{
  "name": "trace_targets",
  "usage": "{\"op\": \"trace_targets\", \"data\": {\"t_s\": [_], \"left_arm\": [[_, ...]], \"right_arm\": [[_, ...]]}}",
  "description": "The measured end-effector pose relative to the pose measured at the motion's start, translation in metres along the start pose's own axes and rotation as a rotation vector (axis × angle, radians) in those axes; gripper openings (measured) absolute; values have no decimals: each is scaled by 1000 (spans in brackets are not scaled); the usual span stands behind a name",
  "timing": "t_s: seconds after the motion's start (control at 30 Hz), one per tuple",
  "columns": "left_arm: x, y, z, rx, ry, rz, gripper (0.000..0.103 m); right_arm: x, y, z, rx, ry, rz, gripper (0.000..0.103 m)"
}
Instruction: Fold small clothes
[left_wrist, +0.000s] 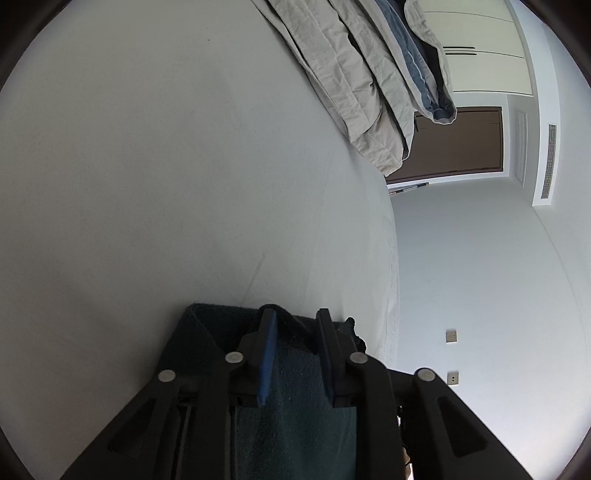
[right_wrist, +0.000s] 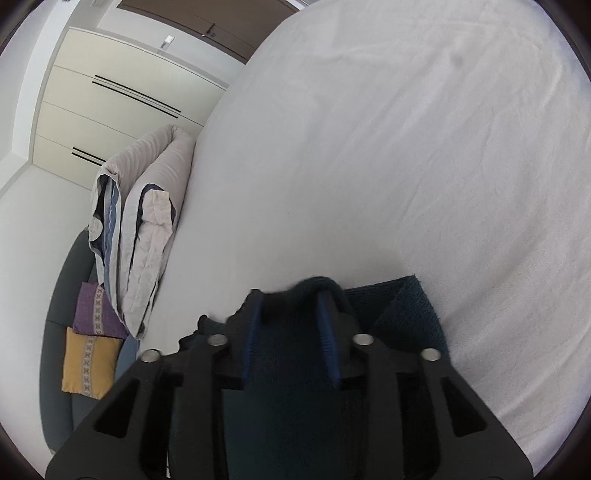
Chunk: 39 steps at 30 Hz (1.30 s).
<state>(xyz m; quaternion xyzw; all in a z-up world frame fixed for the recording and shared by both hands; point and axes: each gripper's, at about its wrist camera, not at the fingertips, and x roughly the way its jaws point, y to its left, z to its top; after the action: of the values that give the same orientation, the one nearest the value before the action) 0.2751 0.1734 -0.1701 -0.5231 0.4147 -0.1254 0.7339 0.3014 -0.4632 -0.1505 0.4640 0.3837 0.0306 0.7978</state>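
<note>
- Dark teal garment (left_wrist: 295, 384) is the thing you are working on; it lies on the white bed (left_wrist: 166, 184), near the bed's edge, and in the right wrist view its folded corner (right_wrist: 406, 314) sits flat on the sheet.
- Bed: the largest thing you see, its white sheet lightly creased, filling most of both views.
- Rumpled beige and blue duvet (right_wrist: 147, 229): it is heaped along the far side of the bed, well apart from the garment.
- Cream wardrobe (right_wrist: 122, 92) and brown door (left_wrist: 461, 144) stand beyond the bed.
- Yellow cushion (right_wrist: 86, 365) and purple cushion (right_wrist: 98, 314) lie beside the bed, below the duvet.
- Your left tongs (left_wrist: 295, 325) have cloth running between the fingers, which stand a little apart; whether they pinch it, you cannot tell.
- Your right tongs (right_wrist: 295, 299) have a dark fold bunched over the tips; again, you cannot tell.
</note>
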Motion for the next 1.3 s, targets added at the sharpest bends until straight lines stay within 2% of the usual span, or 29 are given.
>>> {"op": "trace_targets", "data": {"t_s": [0.03,0.07,0.23,0.4,0.6,0.73,0.93,1.0,1.07,1.1,1.13,1.17,1.2,1.3], "left_arm": [[-5,-1,-3,12,-11,2,41],[-12,-3,-6,26,-20,3,43],[-43,-8,-26,74,-59,-4,43],[-54,-16,-67,209,-32,92,43],[-61,-13,-111,314,-31,203,43],[-65,-17,-130,380,-38,239,43],[-66,-15,-151,440,-25,267,43],[-64,-16,-152,456,-29,286,38],[-65,-14,-154,474,-31,310,24],[-65,-13,-154,477,-29,317,20],[-65,-11,-154,480,-27,323,15],[-65,-8,-154,481,-24,326,11],[-65,-6,-154,479,-22,330,9],[-65,-2,-155,488,-15,343,3]], "right_arm": [[-9,2,-4,-10,-21,-7,59],[-14,6,-4,-39,-44,-28,61],[-39,29,-17,-175,-39,-88,61],[-68,38,-55,-330,-14,-171,61],[-102,23,-104,-452,33,-244,61],[-118,18,-131,-538,43,-269,61],[-134,10,-149,-573,43,-311,60],[-136,9,-152,-587,40,-342,57],[-139,8,-154,-594,28,-358,54],[-140,6,-155,-597,27,-362,52],[-139,5,-155,-600,37,-371,44],[-138,2,-157,-604,51,-392,28],[-135,2,-157,-606,53,-412,22],[-140,-2,-156,-585,34,-400,8]]}}
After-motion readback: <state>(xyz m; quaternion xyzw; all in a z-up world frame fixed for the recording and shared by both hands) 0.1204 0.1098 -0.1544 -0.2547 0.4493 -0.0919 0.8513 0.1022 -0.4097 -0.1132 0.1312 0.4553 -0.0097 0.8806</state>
